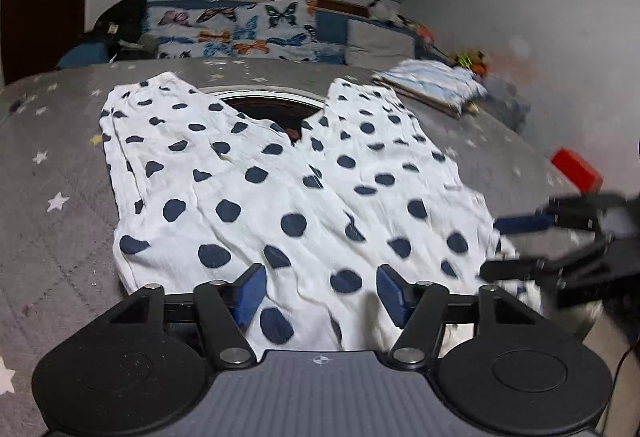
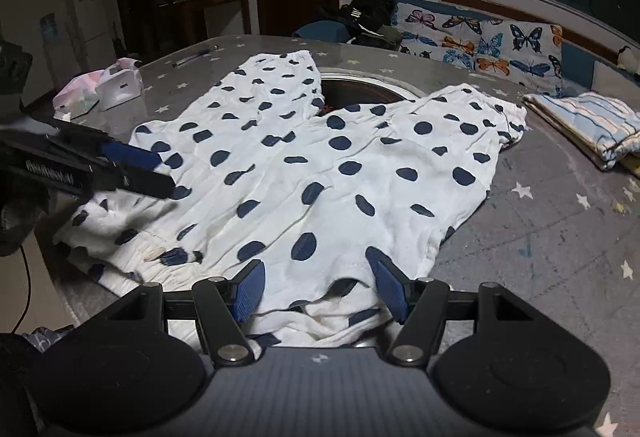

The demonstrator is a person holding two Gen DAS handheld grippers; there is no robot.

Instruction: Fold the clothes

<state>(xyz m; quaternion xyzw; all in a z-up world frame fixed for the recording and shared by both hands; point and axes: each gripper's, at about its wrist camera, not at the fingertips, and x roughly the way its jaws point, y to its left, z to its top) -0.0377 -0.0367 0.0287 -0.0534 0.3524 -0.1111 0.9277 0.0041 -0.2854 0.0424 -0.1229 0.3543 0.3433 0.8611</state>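
The table (image 1: 60, 165), covered in grey cloth printed with pale stars, fills both views and extends well beyond either set of jaws. A round recess (image 2: 360, 89) with a metal rim is sunk into the top, far ahead of both grippers.

The polka-dot trousers (image 1: 256, 173), white with navy spots, lie spread flat on the table, legs pointing away from the jaws and splayed either side of the recess, each leg overlapping its rim. The waistband end lies nearest the jaws, bunched and hanging slightly over the near table edge.

A butterfly-print cushion (image 2: 492, 41) stands behind the table, far ahead of the jaws. A folded striped cloth (image 2: 592, 125) rests on the table, ahead and to the right of the right jaws. A pink-and-white pouch (image 2: 100, 87) lies ahead and to the left of them. A red block (image 1: 576, 169) lies ahead and right of the left jaws.

The left gripper (image 1: 320, 293) stands about half open over the waistband area. Fabric shows between its blue pads, but the pads are not pressing on it.

The right gripper (image 2: 316, 289) likewise stands about half open over the waistband's right portion. Cloth lies beneath and between the pads. No grip is evident.
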